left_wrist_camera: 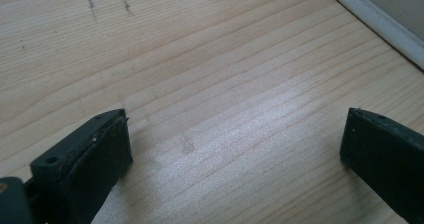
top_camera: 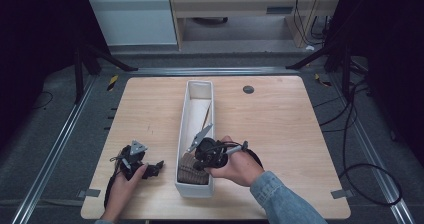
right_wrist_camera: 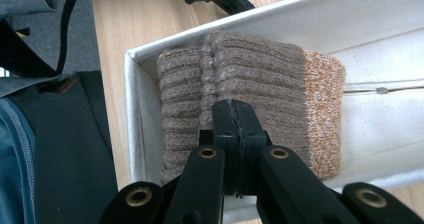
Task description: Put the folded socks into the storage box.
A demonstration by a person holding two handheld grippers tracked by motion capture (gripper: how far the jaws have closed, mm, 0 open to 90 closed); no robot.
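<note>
Jaws of the right hand-held gripper [right_wrist_camera: 235, 119] are pressed together with nothing between them, their tips over a folded brown knitted sock [right_wrist_camera: 250, 99] lying at the near end of the long white box [top_camera: 186, 129]. Left hand-held gripper [left_wrist_camera: 235, 149] gapes wide and empty, low over the desk [left_wrist_camera: 200, 59] beside the box.

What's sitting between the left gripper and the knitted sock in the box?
In the high view, bare tabletop and the white box's near wall separate the left gripper from the knitted sock.
</note>
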